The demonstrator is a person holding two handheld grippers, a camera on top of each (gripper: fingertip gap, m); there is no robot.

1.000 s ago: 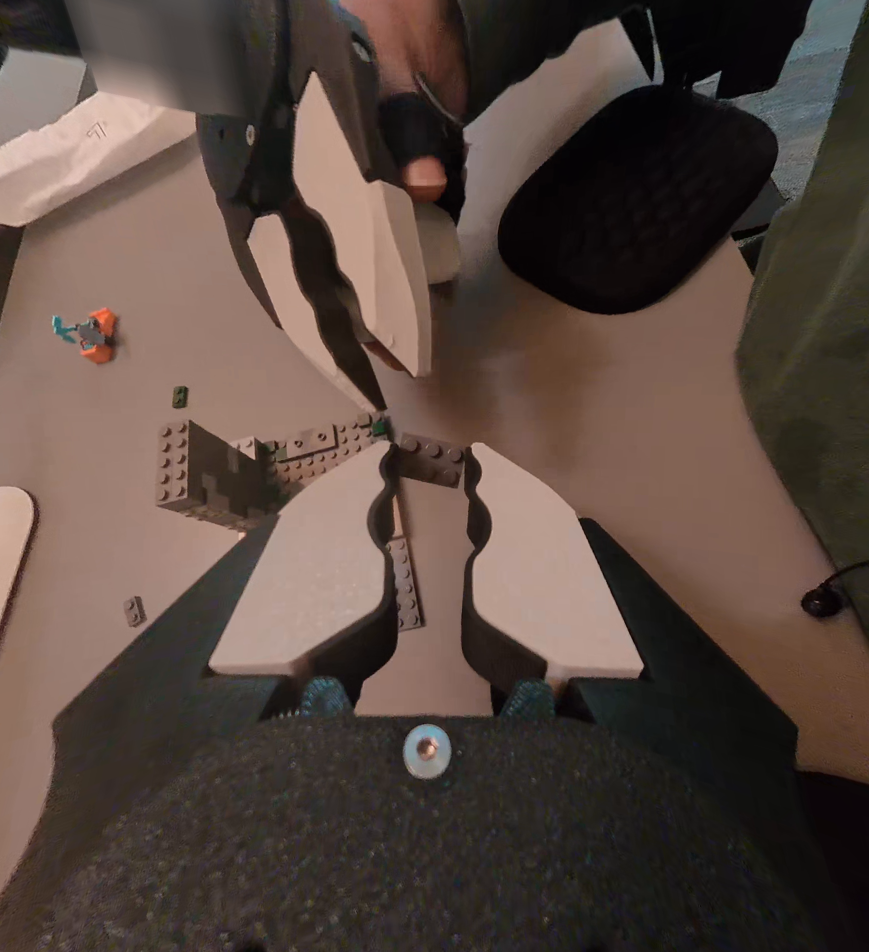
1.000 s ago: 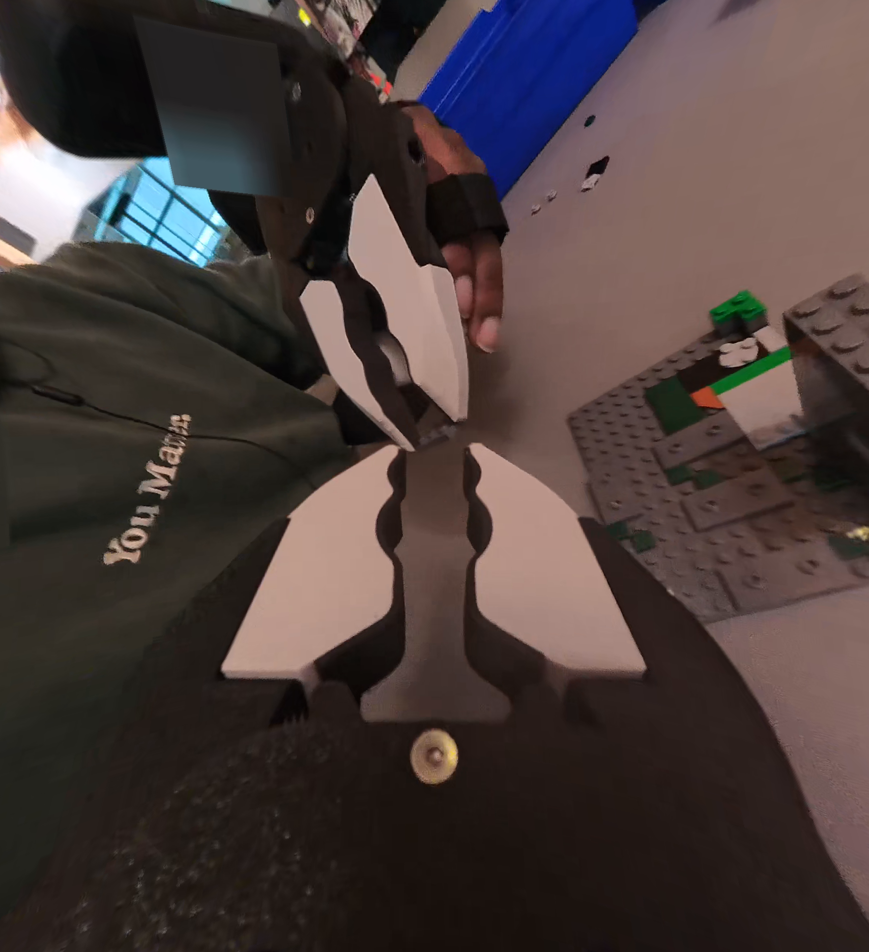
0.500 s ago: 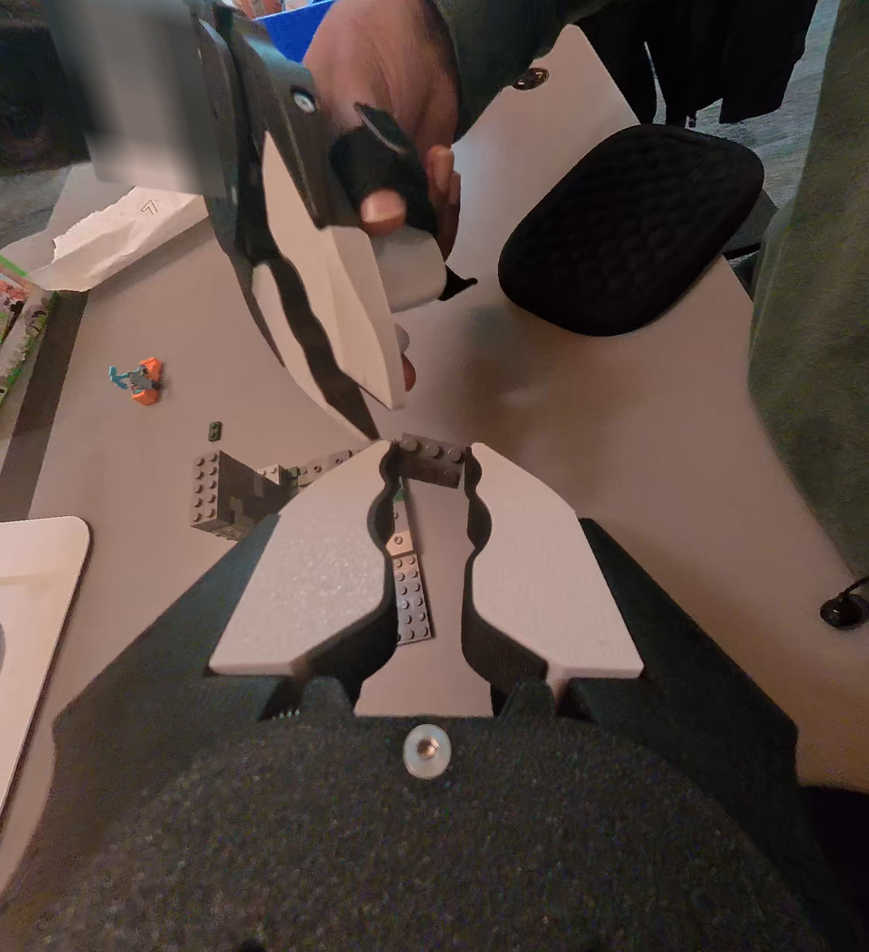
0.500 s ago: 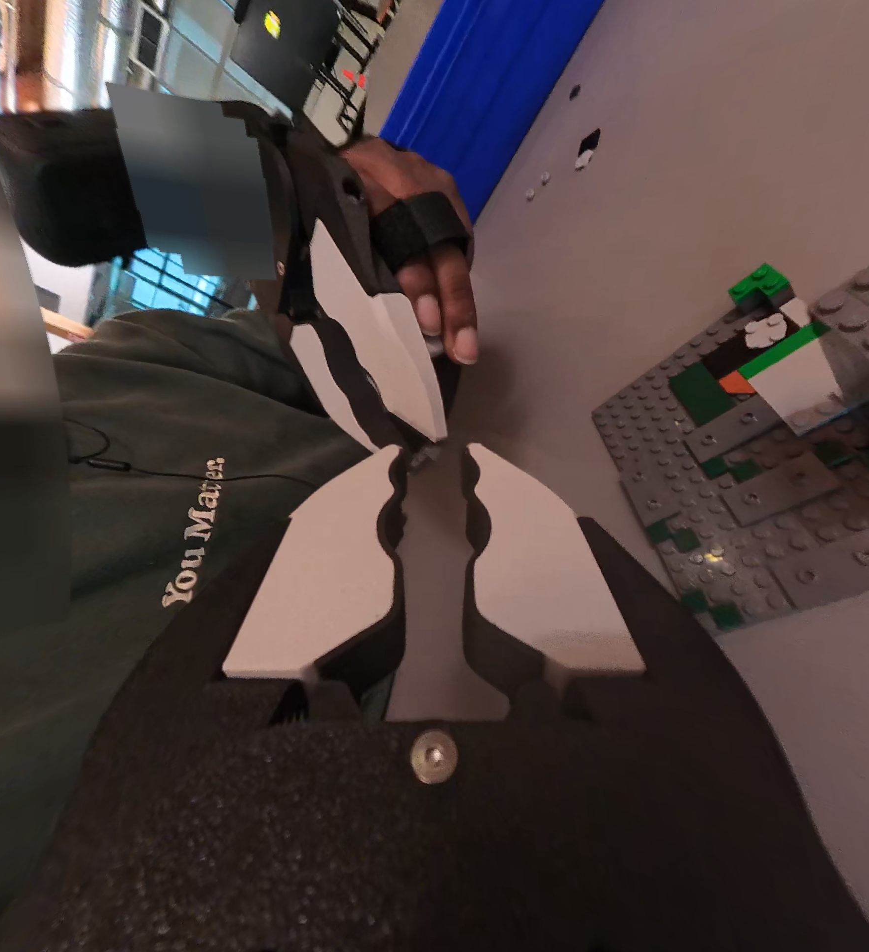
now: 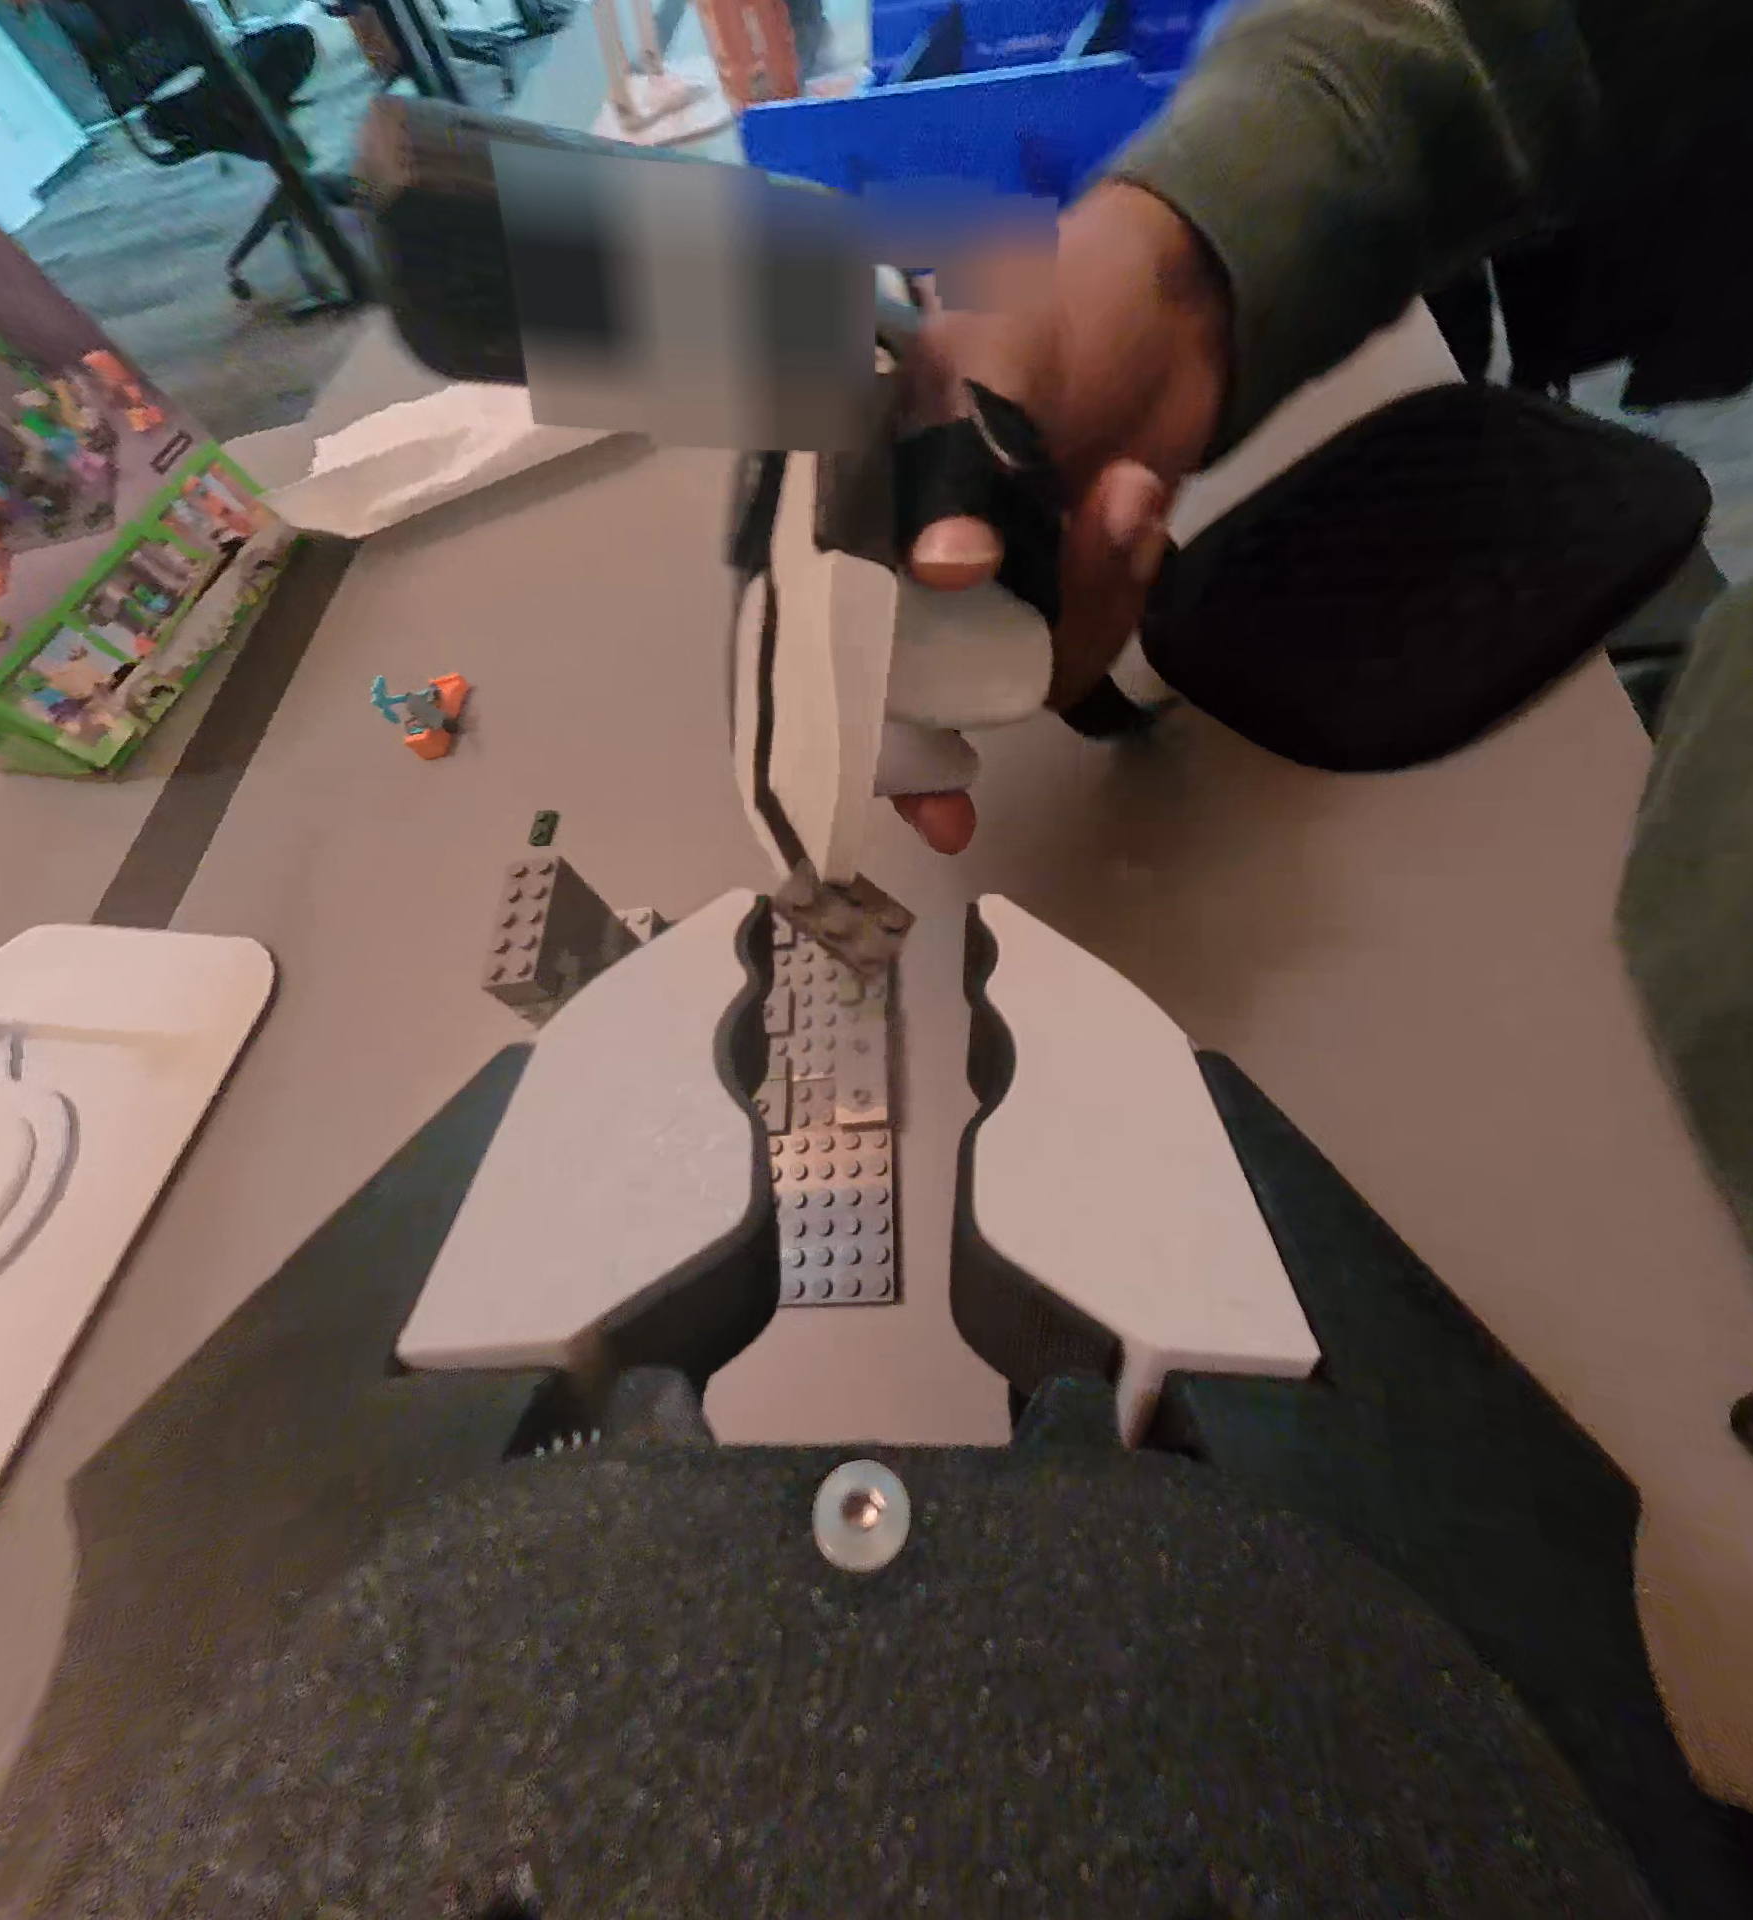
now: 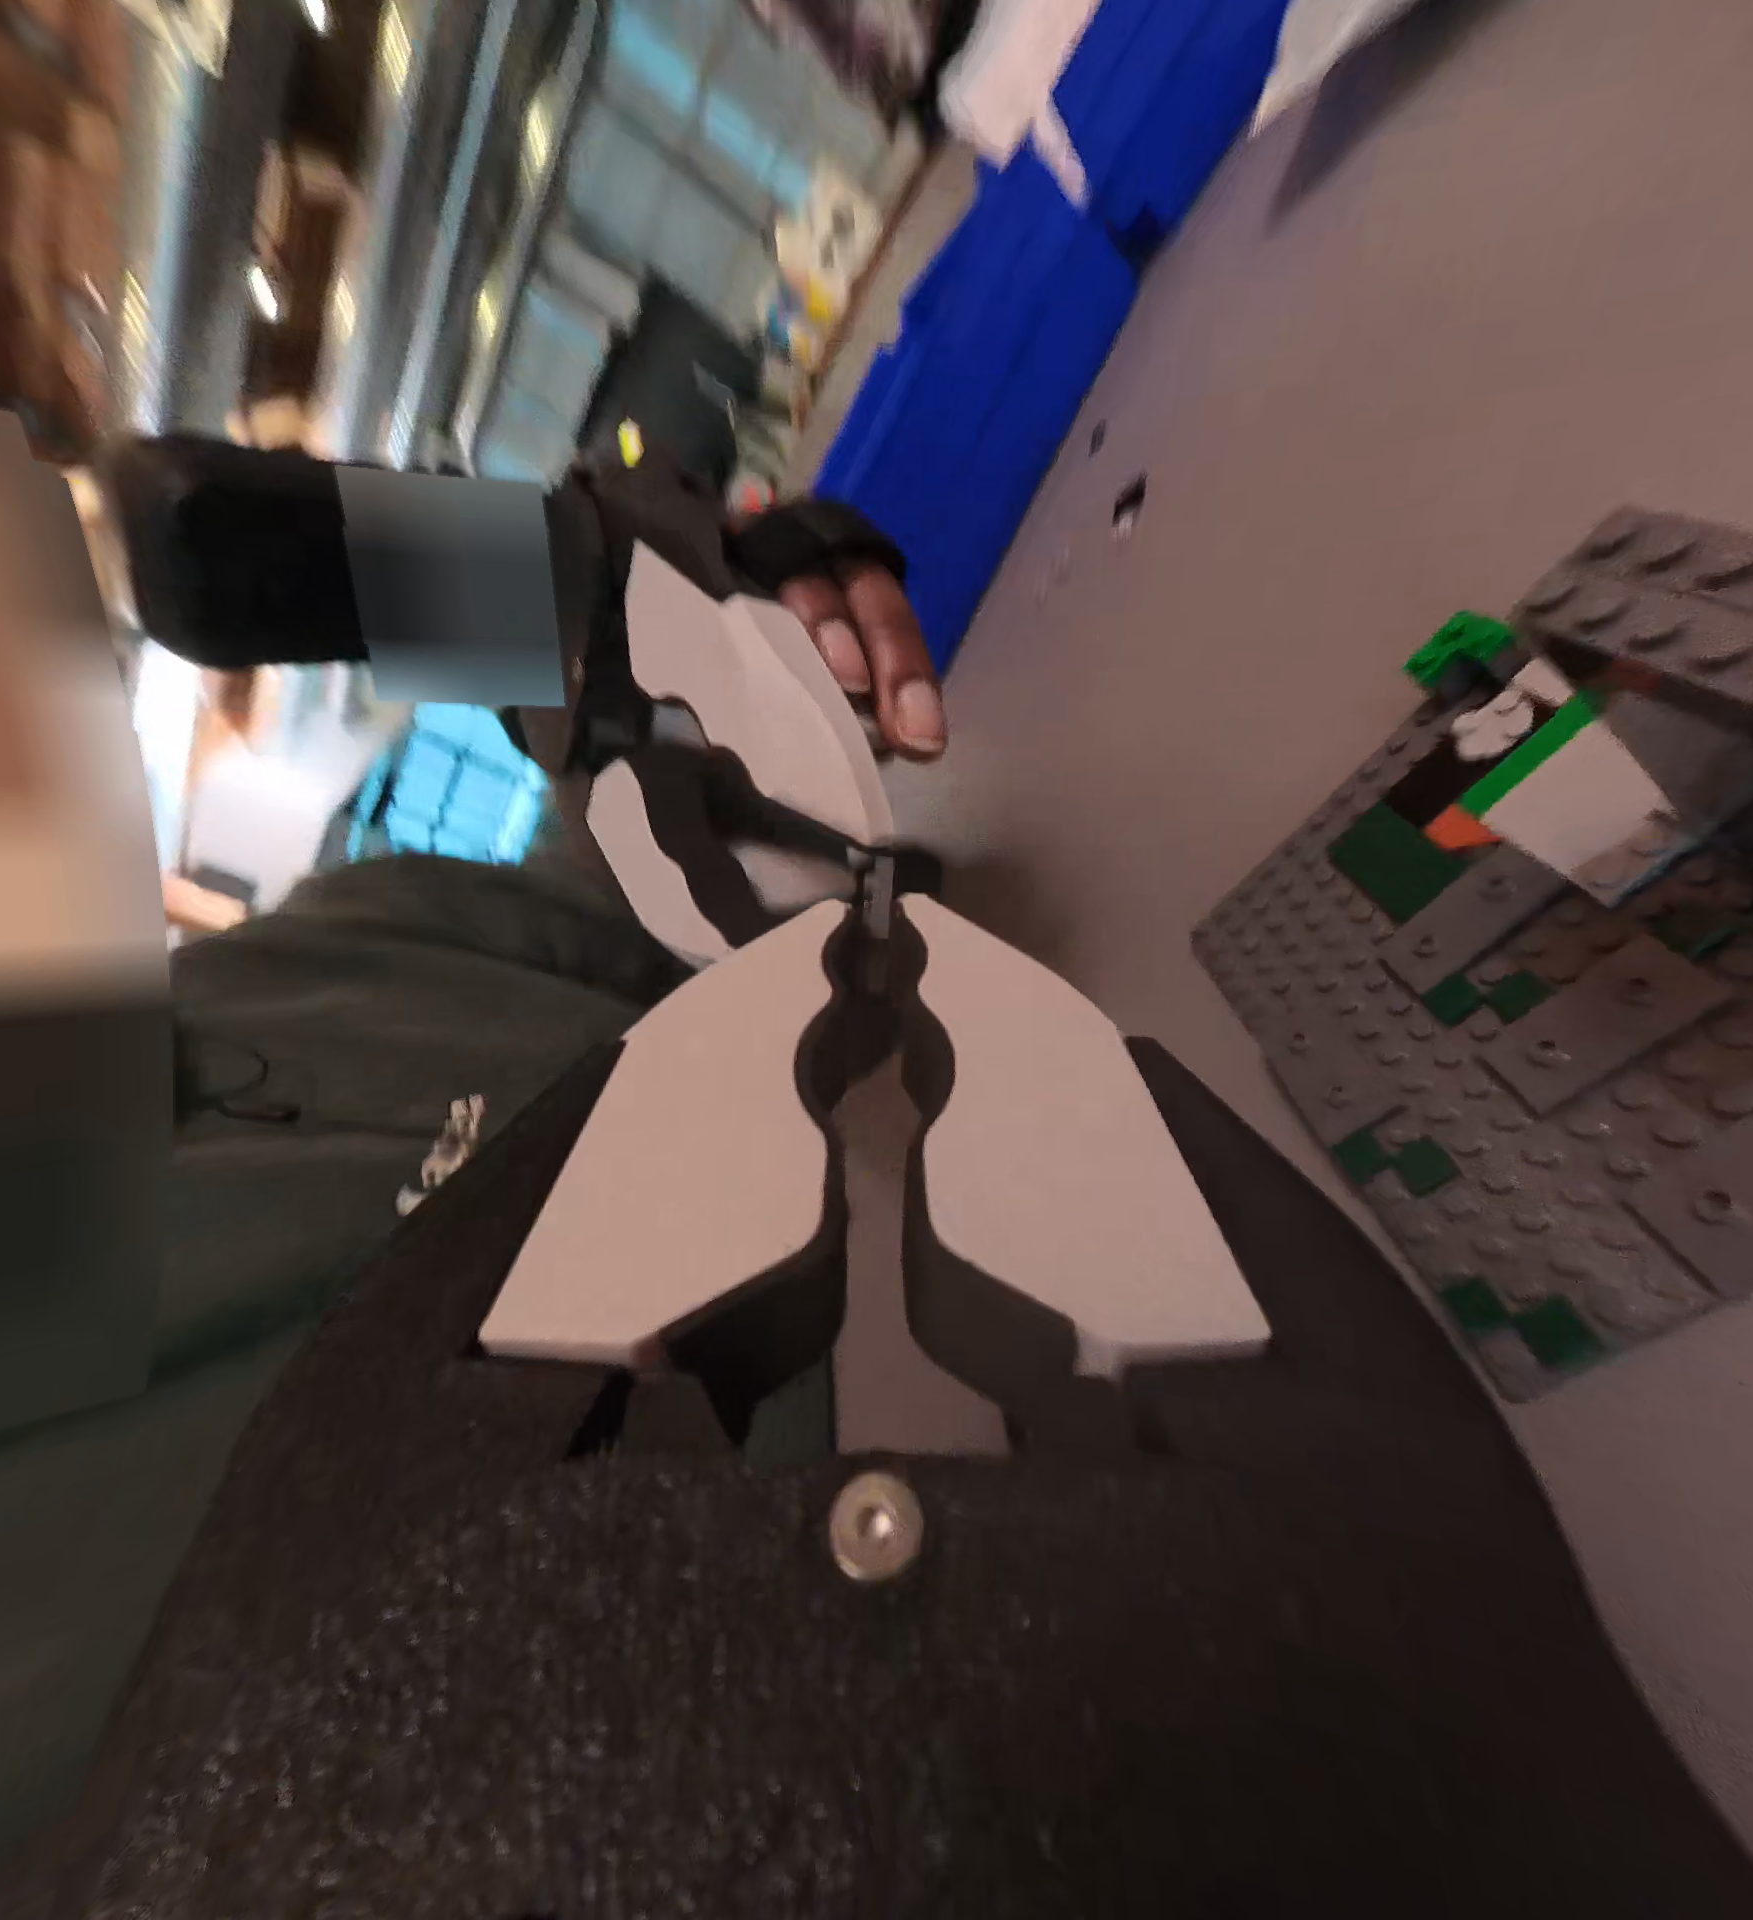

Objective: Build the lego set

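Observation:
A small dark grey brick (image 5: 846, 920) hangs over the grey baseplate build (image 5: 836, 1174). My right gripper (image 5: 810, 862) comes down from above and is shut on it. In the right wrist view the gripper (image 6: 877, 914) pinches the brick (image 6: 880, 894) edge-on at its tips. My left gripper (image 5: 867, 904) is open, with its fingertips either side of the brick and apart from it. It also shows in the right wrist view (image 6: 804, 883), open. The build (image 6: 1578, 987) has a grey block tower (image 5: 539, 925) and green patches.
A Lego box (image 5: 51, 540) stands at the far left, with crumpled white paper (image 5: 415, 457) behind it. A small orange and teal figure (image 5: 425, 712) and a dark green piece (image 5: 543, 826) lie on the table. A white board (image 5: 72, 1091), a black chair (image 5: 1423, 582) and a blue bin (image 6: 1007, 291) are nearby. My two grippers' fingertips are within a few centimetres of each other. From the right gripper's tips to the dark green piece (image 5: 543, 826) is close to 20 cm.
The brick was held between my left fingertips while the right gripper was open. Now the right gripper has shut on the brick and the left gripper has opened wide.

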